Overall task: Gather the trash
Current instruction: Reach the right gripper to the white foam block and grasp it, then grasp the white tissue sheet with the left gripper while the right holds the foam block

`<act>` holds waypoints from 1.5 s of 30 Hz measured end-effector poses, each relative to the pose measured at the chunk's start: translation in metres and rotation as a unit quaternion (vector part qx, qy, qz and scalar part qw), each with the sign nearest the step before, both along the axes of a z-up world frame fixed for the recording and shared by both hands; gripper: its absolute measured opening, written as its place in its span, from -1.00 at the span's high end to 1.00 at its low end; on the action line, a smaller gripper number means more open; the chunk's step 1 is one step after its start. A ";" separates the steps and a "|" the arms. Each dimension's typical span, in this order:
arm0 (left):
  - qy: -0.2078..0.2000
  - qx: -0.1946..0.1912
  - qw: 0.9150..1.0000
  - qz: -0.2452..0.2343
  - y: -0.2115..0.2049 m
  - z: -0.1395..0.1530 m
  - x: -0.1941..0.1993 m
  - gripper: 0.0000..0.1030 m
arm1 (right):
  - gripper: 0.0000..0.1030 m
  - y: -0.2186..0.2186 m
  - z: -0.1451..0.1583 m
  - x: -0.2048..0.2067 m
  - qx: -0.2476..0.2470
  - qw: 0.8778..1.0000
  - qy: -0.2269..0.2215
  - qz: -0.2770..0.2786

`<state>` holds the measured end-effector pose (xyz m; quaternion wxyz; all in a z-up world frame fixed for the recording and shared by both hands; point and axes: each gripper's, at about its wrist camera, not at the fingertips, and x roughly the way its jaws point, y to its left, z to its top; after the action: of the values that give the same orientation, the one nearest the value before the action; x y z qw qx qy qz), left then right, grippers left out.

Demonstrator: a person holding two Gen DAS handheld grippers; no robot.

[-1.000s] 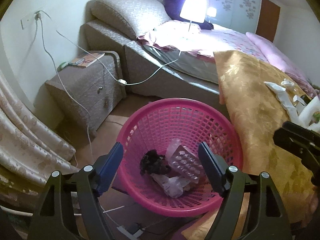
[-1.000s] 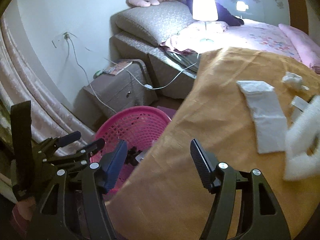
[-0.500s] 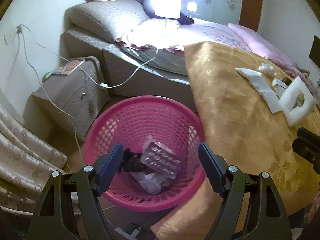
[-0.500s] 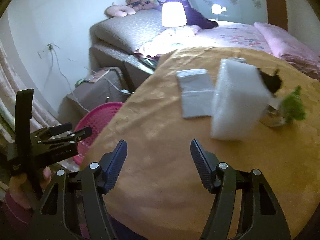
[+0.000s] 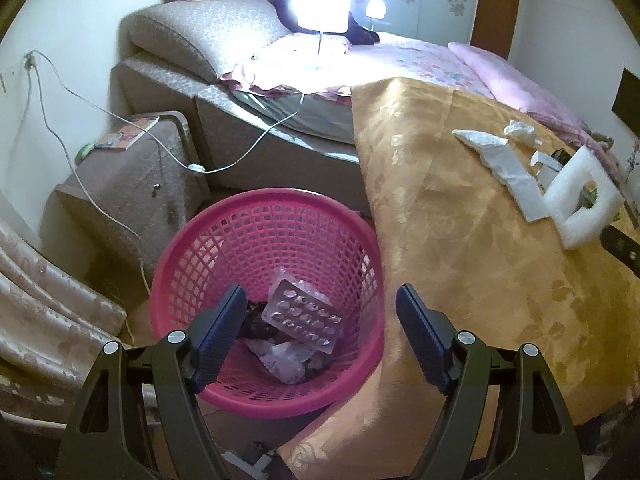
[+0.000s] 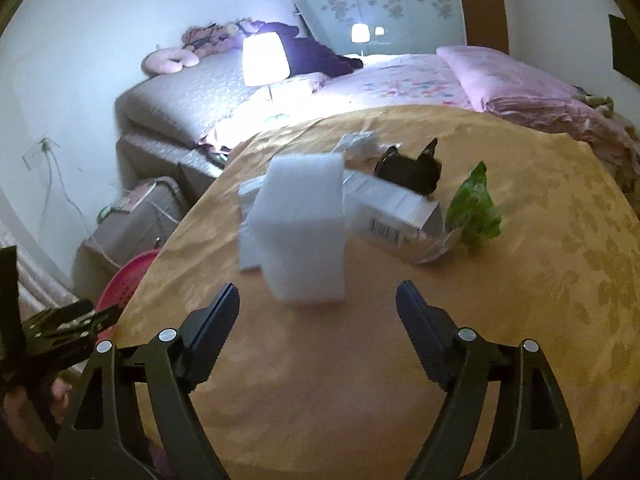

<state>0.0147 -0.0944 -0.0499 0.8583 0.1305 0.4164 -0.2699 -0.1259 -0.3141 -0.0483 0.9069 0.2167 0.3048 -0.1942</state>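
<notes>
Bench (image 6: pixel 520 320), under a gold cloth, carries the uncollected trash. Pink basket (image 5: pixel 224 248) stands on the floor at its left edge, already holding a blister pack (image 5: pixel 302 316) and wrappers. White foam block (image 6: pixel 304 232) lies directly ahead of the right hand-held gripper (image 6: pixel 318 312), just beyond its fingertips, long axis running away from it; a carton (image 6: pixel 392 204) and green wrapper (image 6: pixel 474 208) lie behind. Right is nearer. Its jaws stand wide apart, holding nothing. Left hand-held gripper (image 5: pixel 320 320), equally wide and empty, hovers over the basket.
</notes>
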 end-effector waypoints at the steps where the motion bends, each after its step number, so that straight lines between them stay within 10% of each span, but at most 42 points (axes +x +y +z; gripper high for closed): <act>1: 0.000 -0.002 1.000 -0.001 0.000 0.002 0.000 -0.44 | -0.52 -0.001 0.000 0.003 -0.003 1.000 -0.002 0.002; 10: 0.003 -0.020 1.000 -0.021 -0.019 0.018 -0.002 -0.44 | -0.51 -0.012 -0.003 0.029 -0.008 1.000 0.007 0.006; 17: 0.002 -0.031 0.998 -0.050 -0.055 0.025 -0.008 -0.44 | 0.19 -0.016 -0.003 0.025 0.002 1.000 0.009 0.022; 45: 0.060 -0.012 0.993 -0.101 -0.189 0.002 0.003 -0.43 | 0.20 -0.043 0.000 -0.046 0.030 0.999 -0.011 -0.018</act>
<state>0.0180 -0.2830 -0.0483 0.8019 0.1453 0.4485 -0.3669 -0.1716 -0.3575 -0.0479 0.8994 0.2517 0.2969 -0.1991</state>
